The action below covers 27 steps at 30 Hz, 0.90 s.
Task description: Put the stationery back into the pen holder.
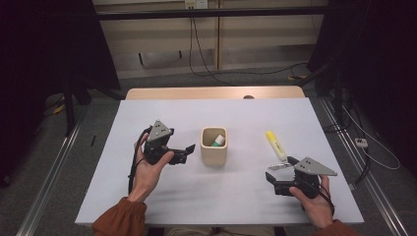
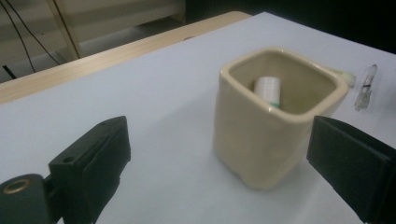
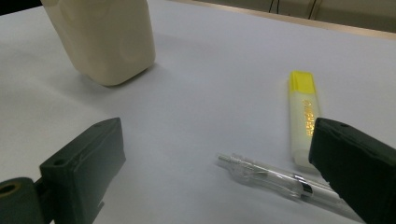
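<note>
1. Mid-table: cream cup [image 1: 214, 146] upright, white-capped marker [image 1: 219, 141] inside.
2. Left gripper [image 1: 183, 152] beside cup, jaws wide, empty.
3. Right gripper [image 1: 278, 180] jaws wide, clear pen [image 3: 280, 179] between them; yellow highlighter [image 1: 276, 145] near.

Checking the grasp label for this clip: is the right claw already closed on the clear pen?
No, the right claw is open, its jaws set wide apart, and the clear pen lies on the table beside the yellow highlighter.

The cup [image 2: 261, 135] at frame centre looks like glazed cream ceramic, smooth with a soft sheen. The counter [image 1: 162, 108] wears a matt white covering, pale wood showing along its far edge. The pen [image 3: 275, 179] is clear glossy plastic, the highlighter [image 3: 303, 116] yellow plastic. Claw pads look matt black.
</note>
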### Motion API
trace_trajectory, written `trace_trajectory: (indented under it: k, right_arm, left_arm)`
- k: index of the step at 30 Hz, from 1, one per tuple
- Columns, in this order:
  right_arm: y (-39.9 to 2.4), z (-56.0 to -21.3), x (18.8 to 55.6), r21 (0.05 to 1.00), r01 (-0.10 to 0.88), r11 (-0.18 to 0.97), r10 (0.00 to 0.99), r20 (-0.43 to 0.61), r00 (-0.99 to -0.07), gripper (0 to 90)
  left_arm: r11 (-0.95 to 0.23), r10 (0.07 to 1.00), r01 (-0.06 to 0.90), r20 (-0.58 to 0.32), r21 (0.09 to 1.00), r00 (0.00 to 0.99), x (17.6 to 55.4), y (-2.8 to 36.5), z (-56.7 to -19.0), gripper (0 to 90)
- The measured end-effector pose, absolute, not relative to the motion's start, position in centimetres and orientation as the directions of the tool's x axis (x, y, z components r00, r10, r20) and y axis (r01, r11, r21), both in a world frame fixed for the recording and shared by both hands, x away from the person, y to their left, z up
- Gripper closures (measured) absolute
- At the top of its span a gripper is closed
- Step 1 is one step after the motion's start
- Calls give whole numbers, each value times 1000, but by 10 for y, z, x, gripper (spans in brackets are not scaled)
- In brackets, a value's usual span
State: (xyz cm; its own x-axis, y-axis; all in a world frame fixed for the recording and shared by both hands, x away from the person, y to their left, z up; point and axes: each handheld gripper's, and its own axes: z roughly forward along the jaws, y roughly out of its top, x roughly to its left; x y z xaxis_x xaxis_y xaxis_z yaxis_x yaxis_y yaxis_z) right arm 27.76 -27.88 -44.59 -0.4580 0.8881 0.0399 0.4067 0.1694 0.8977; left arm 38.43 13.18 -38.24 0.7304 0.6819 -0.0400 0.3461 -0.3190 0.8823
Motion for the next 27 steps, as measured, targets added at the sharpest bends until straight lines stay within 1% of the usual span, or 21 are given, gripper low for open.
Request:
trace_trajectory:
  k: [2,4,7,10,13,15,17,19,22,25,27]
  right_arm:
    - [-279,-446,278,896,412,164,891,44,-451,31]
    - [-280,-446,278,895,416,162,895,45,-444,31]
    - [-280,-446,279,892,423,162,896,46,-442,34]
    - [-280,-446,279,888,431,159,897,53,-440,35]
    - [-281,-445,280,885,442,147,901,65,-430,36]
    - [-282,-444,280,884,445,141,901,71,-428,34]
    - [-283,-444,281,882,448,146,900,70,-431,49]
    - [-283,-443,282,880,452,143,897,78,-435,67]
    - [-283,-442,284,877,456,149,895,76,-439,68]
    - [-283,-440,286,872,467,149,892,86,-445,82]
    - [-283,-438,288,864,478,157,889,87,-449,88]
  left_arm:
    - [-333,688,350,-29,876,725,381,137,-386,63]
    - [-334,693,365,-36,869,720,378,143,-390,64]
    - [-289,696,394,-92,873,712,373,156,-395,63]
    - [-288,726,409,-81,866,683,368,167,-396,64]
    - [-264,736,428,-106,864,668,363,178,-399,63]
    - [-267,749,459,-117,847,652,361,183,-402,64]
    - [-255,748,480,-143,839,648,358,188,-404,64]
    - [-279,749,479,-124,832,651,354,193,-406,64]
    - [-306,740,459,-95,834,666,347,197,-408,63]
    - [-313,736,452,-88,836,672,339,202,-414,61]
    - [-291,754,455,-91,842,651,332,205,-422,58]
